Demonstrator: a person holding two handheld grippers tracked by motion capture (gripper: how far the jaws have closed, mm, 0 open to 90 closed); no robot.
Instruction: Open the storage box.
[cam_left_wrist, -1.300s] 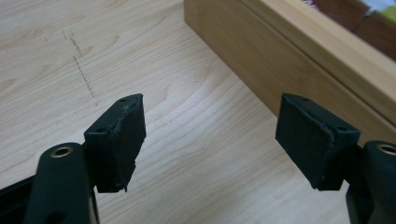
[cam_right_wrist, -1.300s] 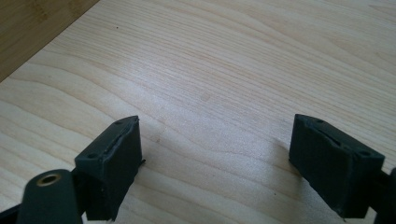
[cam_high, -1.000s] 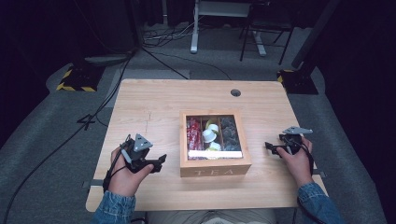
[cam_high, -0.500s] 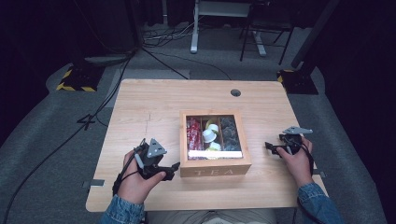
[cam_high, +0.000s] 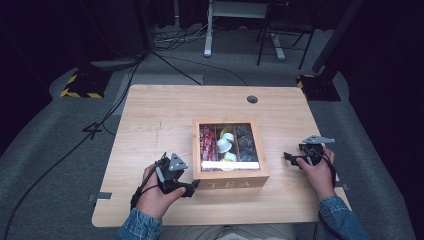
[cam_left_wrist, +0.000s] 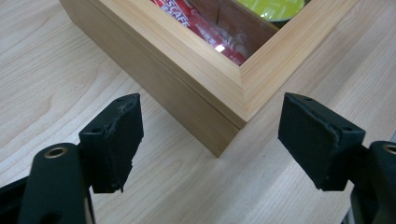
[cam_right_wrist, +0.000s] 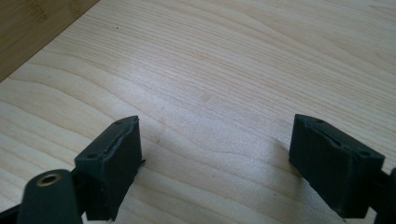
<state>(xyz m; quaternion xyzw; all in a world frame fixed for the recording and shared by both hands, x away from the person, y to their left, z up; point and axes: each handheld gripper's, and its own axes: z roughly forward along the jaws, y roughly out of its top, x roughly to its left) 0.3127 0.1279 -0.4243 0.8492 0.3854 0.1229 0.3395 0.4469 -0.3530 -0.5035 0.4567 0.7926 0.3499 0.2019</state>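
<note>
1. On the pale wooden table (cam_high: 150, 115), seen from above, the left gripper (cam_high: 192, 187) sits in the person's left hand (cam_high: 152, 192) at the near left corner of the tea box (cam_high: 240, 183), tips just short of the wood.
2. From the left gripper view, its two black jaws stand wide apart with nothing between the pads; the box corner (cam_left_wrist: 233, 100) lies just ahead of them, apart from both.
3. At the table's centre, the tea box sits closed under a glass-paned lid, with red sachets (cam_high: 206, 142) in its left compartment, white and yellow capsules (cam_high: 225, 146) in the middle one and dark items (cam_high: 246, 140) on the right.
4. Right of the box and well apart from it, the right gripper (cam_high: 289, 158) rests in the person's right hand (cam_high: 320, 172), pointing toward the box.
5. From the right gripper view, its jaws also stand wide open over bare tabletop (cam_right_wrist: 233, 84), holding nothing.
</note>
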